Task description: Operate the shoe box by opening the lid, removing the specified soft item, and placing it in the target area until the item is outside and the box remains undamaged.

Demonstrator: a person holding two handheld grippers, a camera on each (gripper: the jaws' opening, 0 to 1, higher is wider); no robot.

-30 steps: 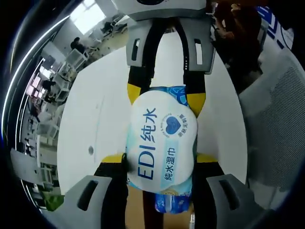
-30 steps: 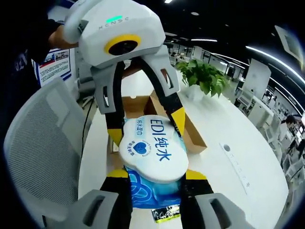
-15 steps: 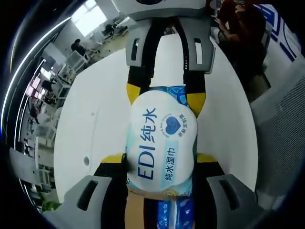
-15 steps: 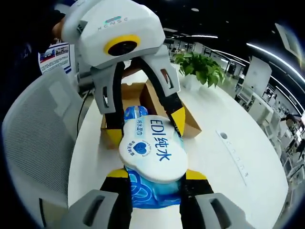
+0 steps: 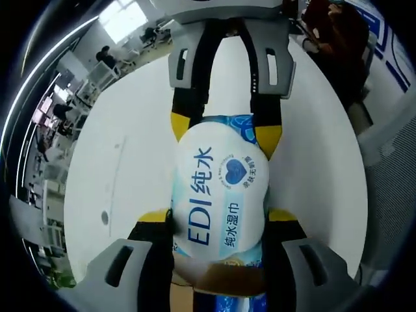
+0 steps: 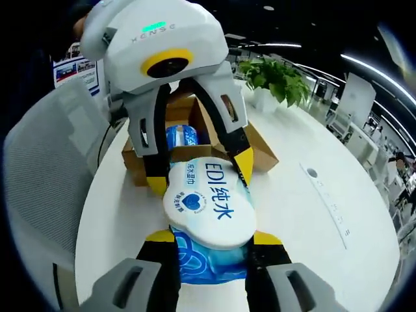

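both grippers, left gripper (image 6: pixel 198 185) and right gripper (image 5: pixel 221 140), squeeze the wipes pack (image 6: pixel 209 205) up over the white table (image 6: pixel 292 201), near the open shoe box (image 6: pixel 195 140). it looks soft, light, slippery; hold its sides.

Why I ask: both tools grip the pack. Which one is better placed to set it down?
Right, probably: the right tool holds the wipes pack at its end away from the shoe box, over bare table.
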